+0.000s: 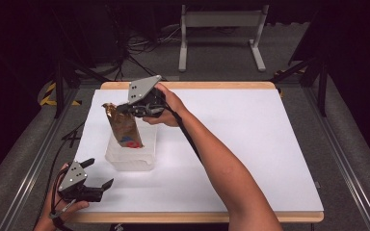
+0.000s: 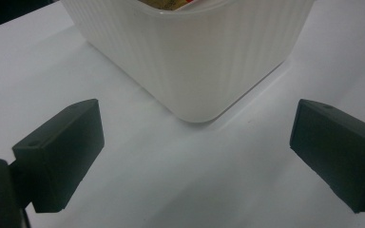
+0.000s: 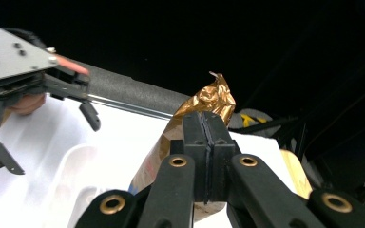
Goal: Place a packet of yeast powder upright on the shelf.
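The right hand-held gripper (image 1: 125,109) is clamped on the crinkly top of a gold bag (image 1: 123,127). The bag stands tilted with its bottom inside the white tub (image 1: 130,161), which sits on the bench (image 1: 250,144). The left hand-held gripper (image 1: 99,174) waits at about 7 o'clock from the tub, with its jaws apart. The bag may touch the tub's floor; I cannot tell.

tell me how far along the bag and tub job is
Done: the right hand-held gripper is shut on the gold snack bag near its crimped top. In hand: the bag stands upright with its lower end inside the white tub. Left: letting go of the bag. The left hand-held gripper is open beside the tub, holding nothing.
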Action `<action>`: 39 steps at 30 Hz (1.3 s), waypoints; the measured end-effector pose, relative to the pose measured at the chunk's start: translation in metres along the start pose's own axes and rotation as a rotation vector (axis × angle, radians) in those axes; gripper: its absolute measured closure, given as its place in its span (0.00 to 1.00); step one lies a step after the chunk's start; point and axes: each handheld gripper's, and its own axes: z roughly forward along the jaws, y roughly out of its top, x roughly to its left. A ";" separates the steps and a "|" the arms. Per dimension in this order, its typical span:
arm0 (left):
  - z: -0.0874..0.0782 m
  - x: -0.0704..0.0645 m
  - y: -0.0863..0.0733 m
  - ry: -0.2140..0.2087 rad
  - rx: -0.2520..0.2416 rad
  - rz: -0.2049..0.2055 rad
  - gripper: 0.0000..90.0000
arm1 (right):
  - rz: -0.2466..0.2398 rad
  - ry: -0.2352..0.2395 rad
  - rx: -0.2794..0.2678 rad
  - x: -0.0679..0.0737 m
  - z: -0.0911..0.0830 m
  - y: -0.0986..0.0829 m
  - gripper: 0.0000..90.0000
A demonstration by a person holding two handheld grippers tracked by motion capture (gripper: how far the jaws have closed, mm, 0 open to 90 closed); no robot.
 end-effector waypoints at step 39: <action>0.000 -0.001 0.000 -0.001 0.006 0.000 0.05 | -0.041 0.055 0.071 0.020 0.008 -0.033 0.98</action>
